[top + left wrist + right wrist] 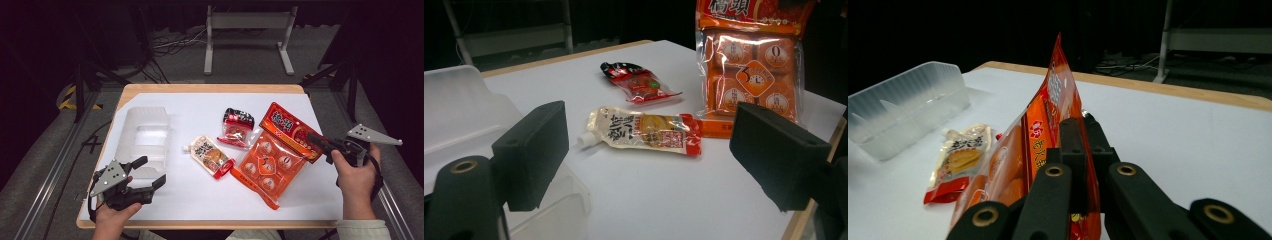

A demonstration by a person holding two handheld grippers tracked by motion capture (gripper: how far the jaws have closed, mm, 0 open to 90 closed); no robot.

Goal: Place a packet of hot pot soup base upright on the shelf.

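Observation:
A big orange bag of round snack packs [270,160] lies right of centre, and its far right edge is raised off the white sheet. My right gripper [314,140] is shut on that edge; in the right gripper view the bag [1048,115] stands up between the closed jaws [1083,122]. My left gripper [151,171] hovers open at the front left with nothing between its jaws [649,155]. Beyond it lie a spouted pouch [644,131] and the orange bag [749,70].
A clear plastic bin [145,135] sits at the left, close to my left gripper. A spouted pouch [211,156] and a small red and black packet [237,127] lie mid-table. A white metal stand [247,30] and cables are on the floor behind.

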